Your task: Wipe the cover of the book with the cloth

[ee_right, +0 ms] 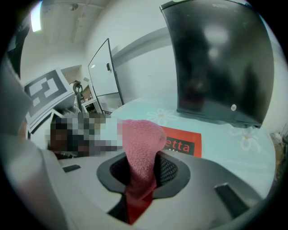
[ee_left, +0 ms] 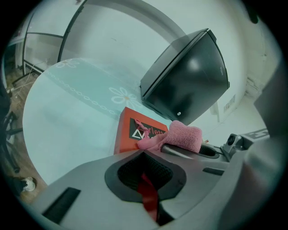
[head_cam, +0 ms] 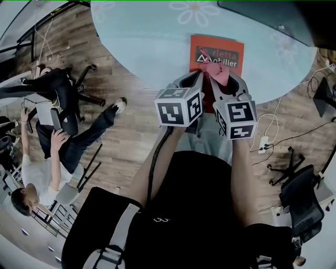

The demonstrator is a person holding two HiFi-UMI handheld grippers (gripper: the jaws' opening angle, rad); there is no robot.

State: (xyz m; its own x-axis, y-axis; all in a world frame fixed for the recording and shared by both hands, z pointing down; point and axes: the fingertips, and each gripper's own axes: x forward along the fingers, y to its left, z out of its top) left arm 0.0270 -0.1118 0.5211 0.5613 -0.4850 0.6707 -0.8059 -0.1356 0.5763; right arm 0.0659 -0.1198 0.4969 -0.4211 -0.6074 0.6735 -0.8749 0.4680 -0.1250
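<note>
Right gripper has its jaws clamped on the pink cloth, which bunches out past the tips; left gripper sits just beside it, jaws together on nothing; the cloth hangs over the near part of the orange book, contact unclear; the book lies flat on the pale table, before a dark monitor.

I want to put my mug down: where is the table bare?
Bare: the wide stretch of table left of the book, and a narrower strip between book and black monitor. Crowded: the book's near end, where the left gripper and the right gripper with the cloth sit.
</note>
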